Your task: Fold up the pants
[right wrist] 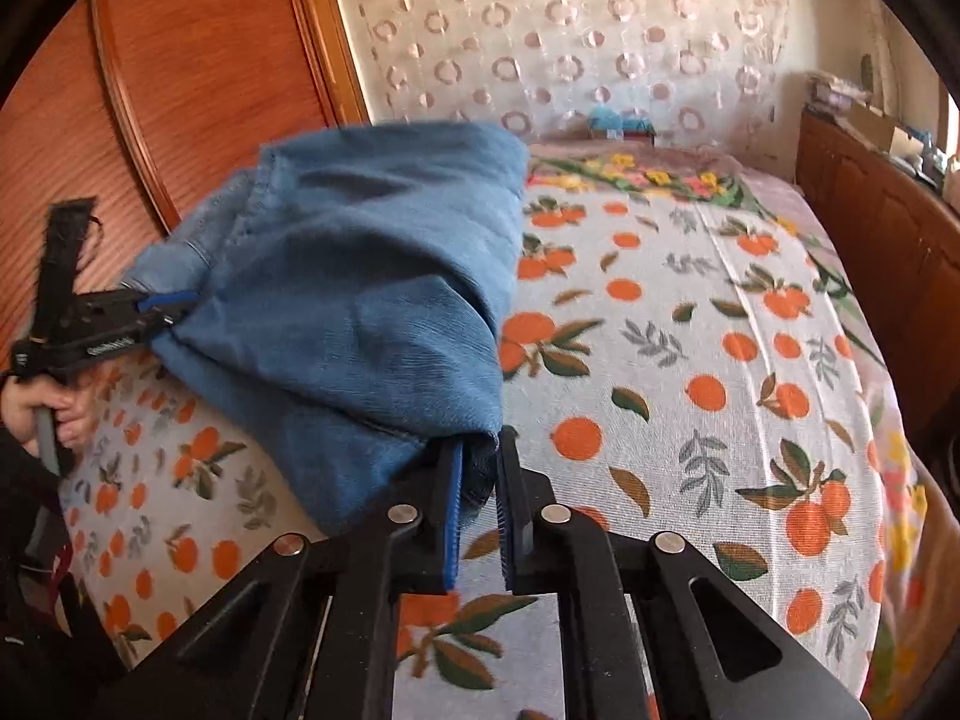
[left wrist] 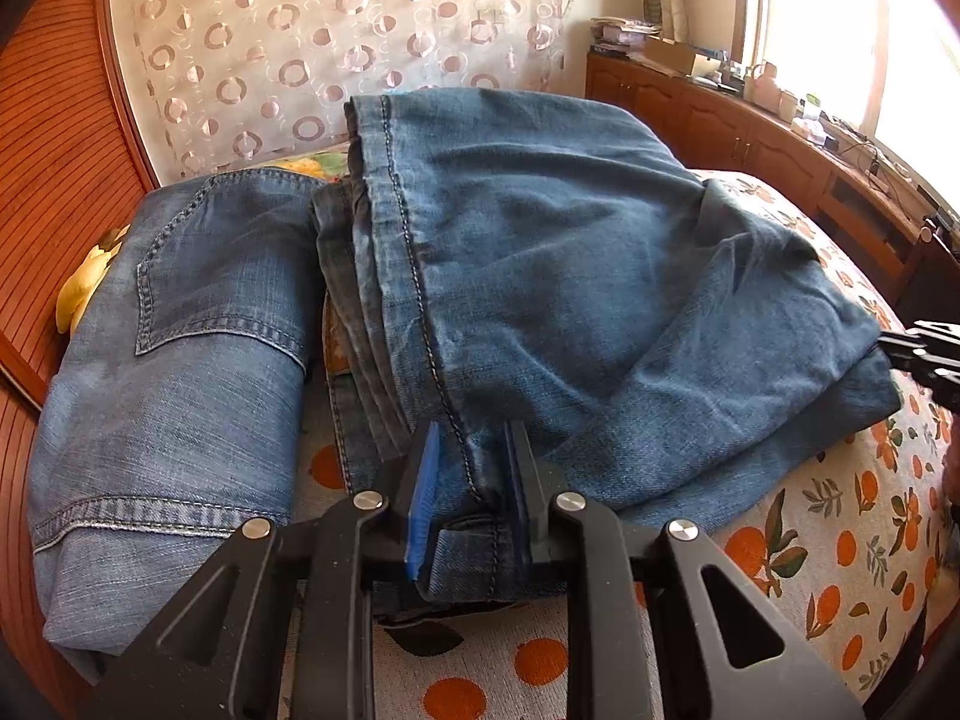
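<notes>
Nearest your left lens, the left gripper (left wrist: 467, 468) is clamped on a thick seamed edge of the pants (left wrist: 540, 252), the stitched denim bunched between its blue pads. Your right gripper (right wrist: 478, 480) is closed narrow on the opposite corner of the same folded bundle, a wad of cloth pinched between its fingertips. The pants sit on the orange-print bedspread (right wrist: 690, 360) towards its near left side, doubled over, with the pocket and waistband part (left wrist: 180, 330) spread flat by the wooden headboard (left wrist: 54, 180); seen from the right wrist, the bundle looks raised off the cover between your two grips. The risk, as I judge it, lies in the uneven holds: the left jaws bite several layers and a bulky seam, so an inner layer could slide free if you pull hard, and the fold would skew. The right pinch sits close to the very edge of the fabric; a sideways tug could strip it out and drop that corner. Move one hand faster than the other and the stacked legs will twist out of line.
</notes>
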A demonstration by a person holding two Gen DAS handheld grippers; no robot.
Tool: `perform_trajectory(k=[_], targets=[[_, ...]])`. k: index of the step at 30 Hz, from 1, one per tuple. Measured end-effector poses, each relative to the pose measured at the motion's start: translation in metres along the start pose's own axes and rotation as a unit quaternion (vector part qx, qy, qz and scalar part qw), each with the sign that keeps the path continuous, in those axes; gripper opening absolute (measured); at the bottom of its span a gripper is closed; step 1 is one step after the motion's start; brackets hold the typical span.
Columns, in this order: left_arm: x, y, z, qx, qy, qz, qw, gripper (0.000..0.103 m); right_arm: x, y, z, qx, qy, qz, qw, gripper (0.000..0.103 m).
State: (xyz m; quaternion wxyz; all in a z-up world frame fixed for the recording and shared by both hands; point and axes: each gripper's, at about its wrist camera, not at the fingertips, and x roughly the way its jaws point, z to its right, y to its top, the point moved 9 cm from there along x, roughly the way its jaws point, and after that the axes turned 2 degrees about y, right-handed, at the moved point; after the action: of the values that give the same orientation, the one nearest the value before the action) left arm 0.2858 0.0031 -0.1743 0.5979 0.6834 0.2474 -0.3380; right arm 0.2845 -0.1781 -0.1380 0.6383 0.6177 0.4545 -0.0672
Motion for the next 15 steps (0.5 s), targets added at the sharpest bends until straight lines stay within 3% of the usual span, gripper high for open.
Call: perform_trajectory(k=[5, 9, 15], targets=[[0.003, 0.000, -0.001, -0.001, 0.004, -0.003, 1.0000, 0.022, -0.026, -0.005, -0.004, 0.021, 0.007, 0.033, 0.999, 0.006], [-0.002, 0.005, -0.002, -0.002, 0.006, -0.006, 1.0000, 0.022, -0.019, -0.013, -0.005, 0.018, -0.001, 0.025, 1.000, 0.006], [-0.043, 0.051, 0.017, 0.003, -0.025, 0.052, 0.9983, 0.024, -0.011, -0.007, 0.000, 0.016, -0.010, 0.014, 1.000, 0.012]])
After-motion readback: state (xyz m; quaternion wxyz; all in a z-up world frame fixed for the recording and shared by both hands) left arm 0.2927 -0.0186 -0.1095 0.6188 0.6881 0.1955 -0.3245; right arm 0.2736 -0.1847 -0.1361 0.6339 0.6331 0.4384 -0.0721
